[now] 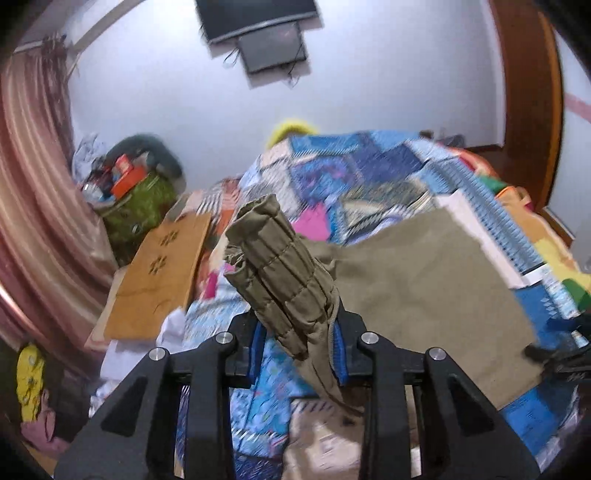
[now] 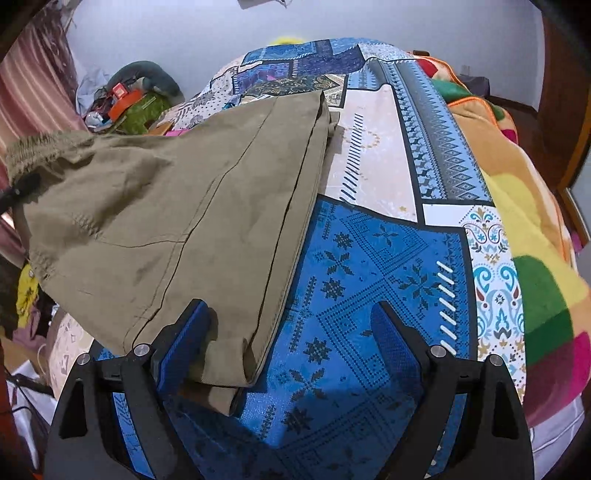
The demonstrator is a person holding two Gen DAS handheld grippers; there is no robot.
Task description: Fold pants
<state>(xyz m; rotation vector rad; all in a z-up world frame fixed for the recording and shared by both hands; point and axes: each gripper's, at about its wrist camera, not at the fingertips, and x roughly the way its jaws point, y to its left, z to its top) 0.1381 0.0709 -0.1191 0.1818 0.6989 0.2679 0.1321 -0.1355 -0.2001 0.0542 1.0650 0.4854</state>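
Pale wall (image 1: 369, 92), striped curtain (image 1: 33, 192) left, patchwork bedspread (image 2: 369, 258).

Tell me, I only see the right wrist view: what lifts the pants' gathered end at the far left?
Observer: The left tool. It is shut on the waistband of the pants.
Operator: Is the waistband flat in it?
Observer: No, it is bunched into a thick roll that sticks up out of the tool.
Operator: What is beside the bed on that side?
Observer: A brown board with cut-out patterns lies along the left edge of the bed.
Operator: And on the wall above?
Observer: A dark screen hangs there, blurred.
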